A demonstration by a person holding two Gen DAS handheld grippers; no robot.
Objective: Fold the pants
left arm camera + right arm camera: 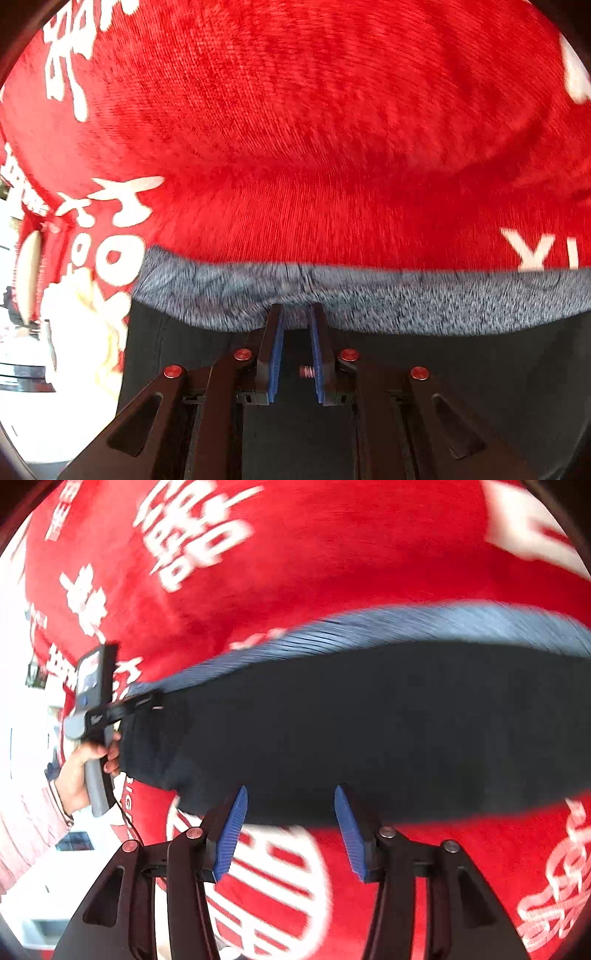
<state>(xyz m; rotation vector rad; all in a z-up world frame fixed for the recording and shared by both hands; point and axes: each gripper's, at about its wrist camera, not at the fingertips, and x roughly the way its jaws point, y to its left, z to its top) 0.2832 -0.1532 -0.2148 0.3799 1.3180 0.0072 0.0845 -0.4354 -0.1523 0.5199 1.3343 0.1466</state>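
Scene: dark navy pants point(351, 731) with a grey marled fleece lining lie stretched across a red plush cloth point(332, 565) printed with white characters and lettering; both views are streaked with motion blur.

Pants: in the right wrist view they run as a long dark band from the left, where they are held, off to the far right; a ribbed blue-grey band point(406, 624) runs along their far edge.

Left gripper point(296, 314): blue-padded fingers drawn close together, pinching the grey marled edge point(369, 295) of the pants at its seam.

Left hand point(83, 771): bare, in a pale pink sleeve, wrapped round the grey handle of that tool at the left end of the garment.

Right gripper point(290, 805): fingers spread wide, empty, tips just at the near edge of the dark fabric and gripping nothing.

Risk, slip: the left pinch looks to catch only a thin edge of the lining; a hard pull could likely drag it free.

Risk, uneven fold: with one end held and the other loose, the free length may bunch or twist.

Risk, snag: closing the right fingers low might catch the plush cloth along with the pants.

Containers: none visible in either view.
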